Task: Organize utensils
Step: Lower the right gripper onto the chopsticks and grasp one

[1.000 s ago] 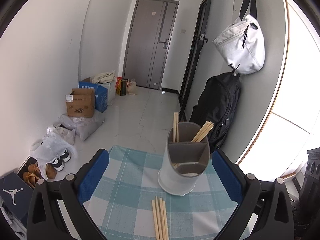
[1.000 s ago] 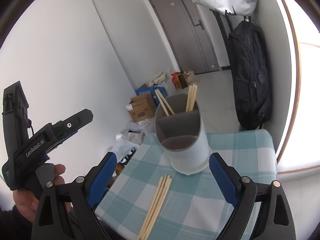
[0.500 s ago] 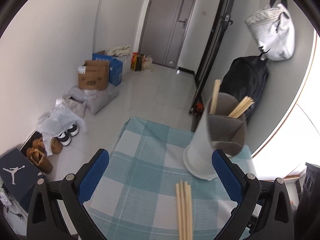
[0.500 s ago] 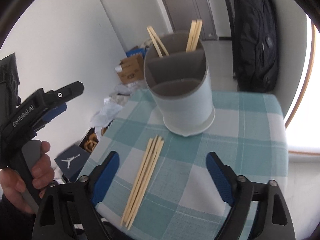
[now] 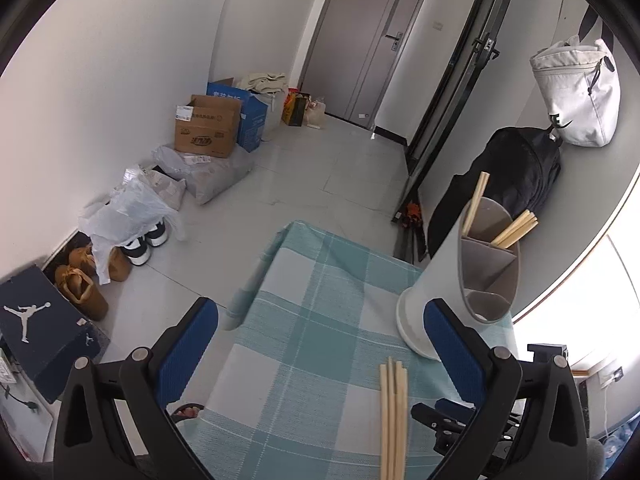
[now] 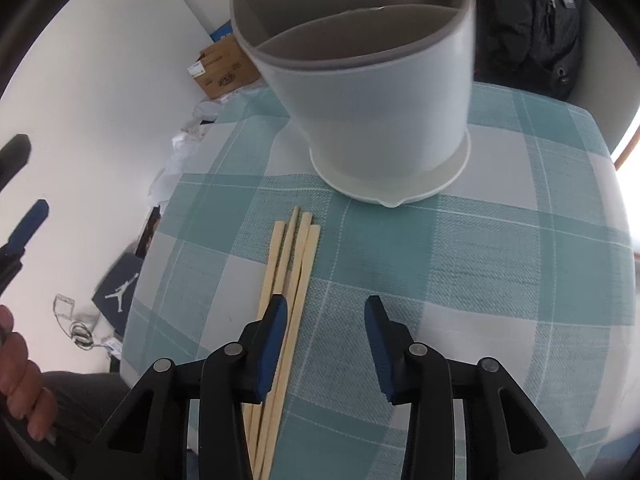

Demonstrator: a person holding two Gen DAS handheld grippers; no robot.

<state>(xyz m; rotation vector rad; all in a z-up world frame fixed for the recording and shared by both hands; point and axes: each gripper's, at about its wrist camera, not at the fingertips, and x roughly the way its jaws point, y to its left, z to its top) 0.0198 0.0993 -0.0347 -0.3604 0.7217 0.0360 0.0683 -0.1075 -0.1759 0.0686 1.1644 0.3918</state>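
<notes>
small room, grey tile floor, grey door at the far end, boxes and shoes along the wall. table [image 6: 500,240] with a teal-white check cloth.

chopsticks [image 6: 294,256]: four loose pale wood sticks, flat on the cloth, bunched side by side, just in front of the holder [image 6: 380,92], tips pointing at its base but not touching it. long axis runs from the holder back toward the right gripper [image 6: 326,324], leaning slightly left.

right gripper is the nearer one, low over the cloth, jaws partly spread, nothing between them. its left finger [image 6: 276,328] sits over the near part of the bundle; most of the gap lies right of the sticks, so it looks like it needs a small shift left to straddle them, with the closing direction across the stick axis.

left gripper [image 5: 320,344] higher and further from the holder, jaws wide apart, empty. in its view the chopsticks [image 5: 394,404] lie low right, nearer its right finger, with the holder [image 5: 476,264] beyond.

holder: white tub, grey inner rim, divided compartments, standing in a white saucer. left view shows more chopsticks upright in the far compartments; the near one looks empty. sticks thin and light, likely to roll or scatter if pinched unevenly.
</notes>
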